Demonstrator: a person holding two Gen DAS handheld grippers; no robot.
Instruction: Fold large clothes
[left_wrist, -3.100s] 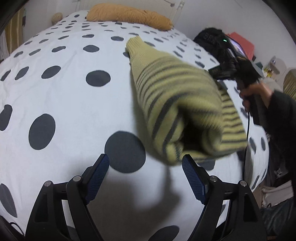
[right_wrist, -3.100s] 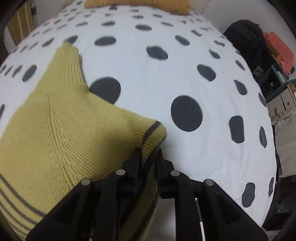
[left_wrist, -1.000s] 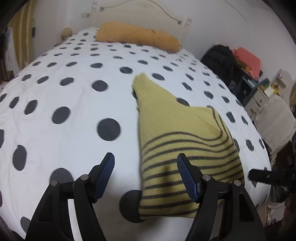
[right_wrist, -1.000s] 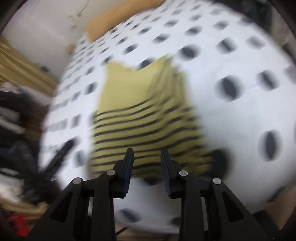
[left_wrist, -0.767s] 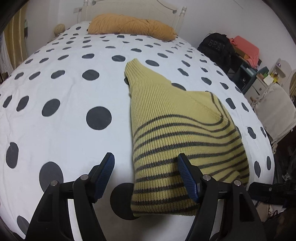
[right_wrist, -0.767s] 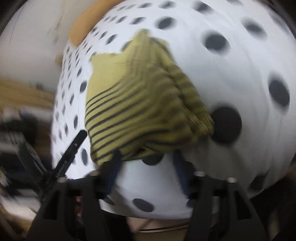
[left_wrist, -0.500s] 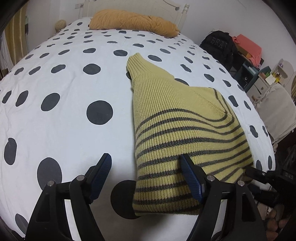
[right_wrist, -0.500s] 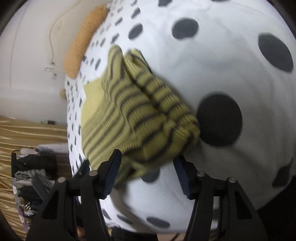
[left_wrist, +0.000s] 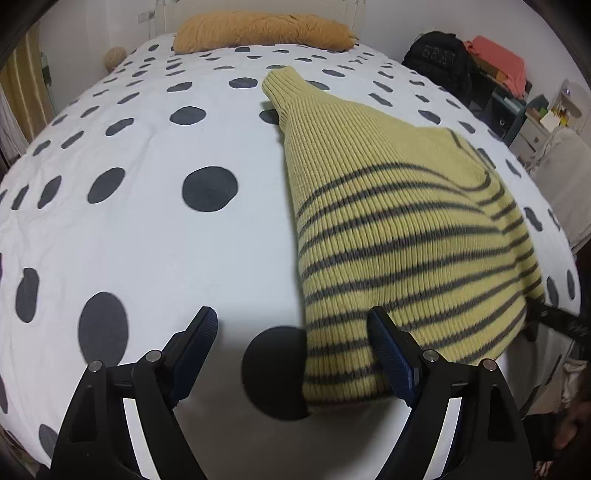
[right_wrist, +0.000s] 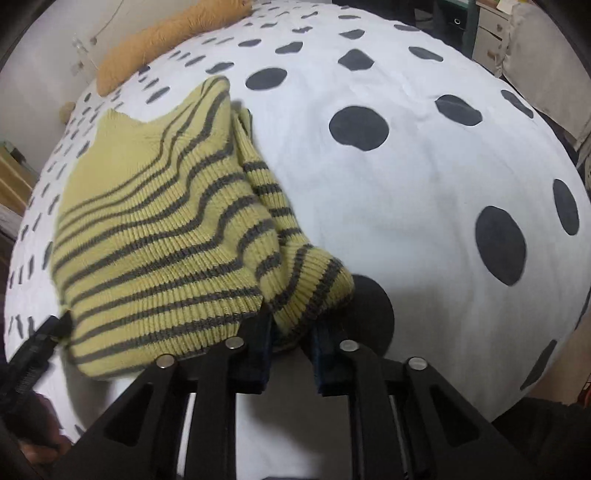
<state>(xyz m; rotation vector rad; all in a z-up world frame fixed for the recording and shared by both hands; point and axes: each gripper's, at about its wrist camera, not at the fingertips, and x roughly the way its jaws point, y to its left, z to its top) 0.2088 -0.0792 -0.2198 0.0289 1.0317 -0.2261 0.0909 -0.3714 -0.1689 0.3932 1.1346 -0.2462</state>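
Yellow knit with dark grey stripes fills the right half of the left wrist view: the sweater (left_wrist: 399, 229) lies folded on the white bedspread (left_wrist: 147, 229) with its dark dots, its plain ribbed end pointing to the far side and its striped hem at the near edge of the bed. The left gripper (left_wrist: 291, 354) stands wide, its two blue-padded fingers (left_wrist: 194, 343) well apart; the right-hand finger overlaps the near hem of the sweater, the left-hand one is over bare bedspread, and nothing is caught between them. An orange pillow (left_wrist: 258, 31) lies across the far end of the bed. A black backpack (left_wrist: 437, 55) and a coral-coloured cloth (left_wrist: 496, 55) are at the far right, beside the bed. A dark strip of the other tool shows at the right edge, just past the sweater.

From the right wrist view, the sweater (right_wrist: 162, 236) sits at the near left of the bedspread (right_wrist: 424, 184), with a striped sleeve folded along its right side. The right gripper (right_wrist: 290, 332) is narrowed on the sleeve's ribbed cuff (right_wrist: 310, 291), which bulges out between the two fingers. The orange pillow (right_wrist: 162, 40) is at the far left. Part of the left tool shows dark at the near left edge.
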